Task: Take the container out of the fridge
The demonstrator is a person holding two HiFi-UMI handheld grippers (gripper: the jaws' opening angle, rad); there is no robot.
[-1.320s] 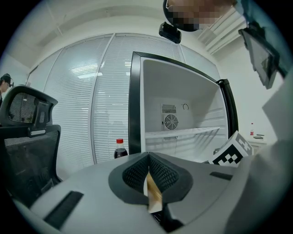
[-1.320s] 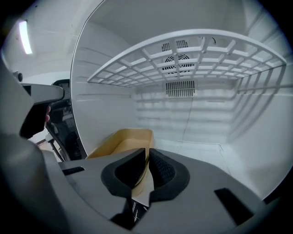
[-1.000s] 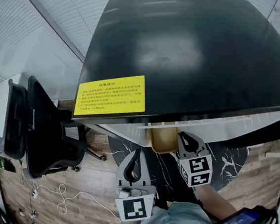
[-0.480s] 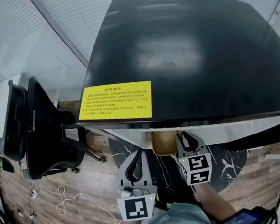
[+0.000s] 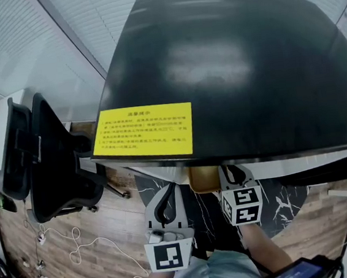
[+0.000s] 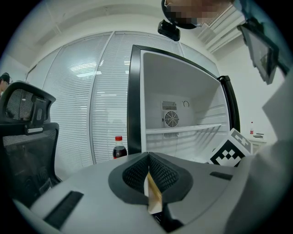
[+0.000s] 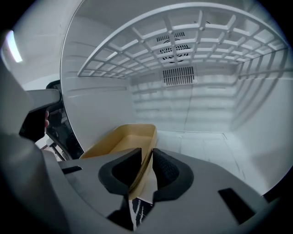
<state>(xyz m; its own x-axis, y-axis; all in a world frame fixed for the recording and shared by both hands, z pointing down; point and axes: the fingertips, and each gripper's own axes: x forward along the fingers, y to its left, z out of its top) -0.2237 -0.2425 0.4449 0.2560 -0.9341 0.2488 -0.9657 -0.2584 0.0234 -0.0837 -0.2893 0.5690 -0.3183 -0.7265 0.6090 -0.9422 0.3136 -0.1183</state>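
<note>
Little has shifted: the right gripper [image 7: 145,171] stays clamped on the right wall of the tan container [image 7: 121,141], still on the fridge floor [image 7: 206,146] at 6 o'clock, while the left gripper [image 6: 147,172], jaws together on a thin tan sliver [image 6: 153,197], waits outside at 7 o'clock, so withdrawal looks barely begun.

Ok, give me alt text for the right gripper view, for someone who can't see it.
The right gripper is shut on the rim of a shallow tan container at the front of a white fridge interior. A white grid shelf spans overhead, and vents show on the back wall.
</note>
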